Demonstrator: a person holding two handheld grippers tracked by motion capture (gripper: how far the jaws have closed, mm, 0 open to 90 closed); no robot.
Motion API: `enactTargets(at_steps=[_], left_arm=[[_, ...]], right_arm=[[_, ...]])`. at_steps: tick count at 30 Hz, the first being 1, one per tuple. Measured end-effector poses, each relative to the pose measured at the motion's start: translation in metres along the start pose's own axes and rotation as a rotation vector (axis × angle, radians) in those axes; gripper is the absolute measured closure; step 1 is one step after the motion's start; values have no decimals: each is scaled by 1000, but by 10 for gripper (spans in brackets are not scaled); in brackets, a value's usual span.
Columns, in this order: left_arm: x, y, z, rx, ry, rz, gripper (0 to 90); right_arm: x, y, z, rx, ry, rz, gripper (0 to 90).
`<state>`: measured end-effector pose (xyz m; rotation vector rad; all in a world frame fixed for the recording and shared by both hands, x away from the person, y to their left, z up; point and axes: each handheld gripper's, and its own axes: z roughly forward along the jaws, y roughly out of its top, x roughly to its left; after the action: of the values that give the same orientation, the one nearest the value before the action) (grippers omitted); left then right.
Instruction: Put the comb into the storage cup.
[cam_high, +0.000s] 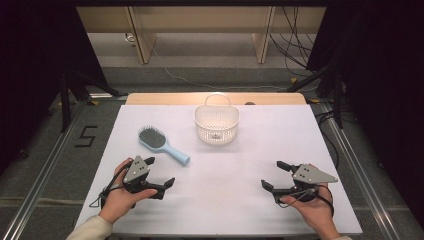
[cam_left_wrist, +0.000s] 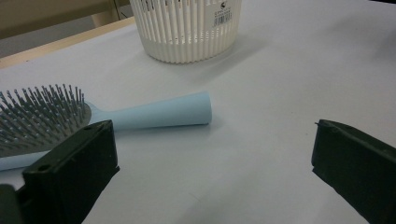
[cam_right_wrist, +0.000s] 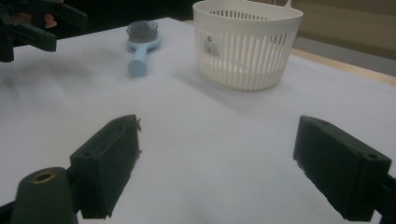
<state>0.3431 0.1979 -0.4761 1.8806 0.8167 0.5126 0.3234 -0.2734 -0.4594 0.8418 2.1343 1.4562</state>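
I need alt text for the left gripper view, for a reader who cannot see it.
A light blue hairbrush lies on a white table, its handle pointing right, between and beyond the open black jaws of the left tool. Behind it stands a white slotted basket.

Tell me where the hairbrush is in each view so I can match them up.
High view: brush lies left of centre, ahead of the left tongs.
Left gripper view: it lies at the left, handle pointing right, beyond the left jaw.
Right gripper view: it lies upper left, handle toward the camera.
Shared landmark: the white basket, beyond the brush's handle end in all three.
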Motion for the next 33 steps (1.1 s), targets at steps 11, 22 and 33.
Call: enactTargets(at_steps=[11, 22, 33], left_arm=[[3, 9, 1, -19, 52, -5, 275], [16, 40, 37, 64, 88, -115, 897], [18, 50, 88, 188, 134, -120, 898]], right_arm=[[0, 0, 0, 0, 1, 0, 152], [0, 0, 2, 5, -2, -1, 152], [-1, -1, 1, 2, -1, 4, 152]])
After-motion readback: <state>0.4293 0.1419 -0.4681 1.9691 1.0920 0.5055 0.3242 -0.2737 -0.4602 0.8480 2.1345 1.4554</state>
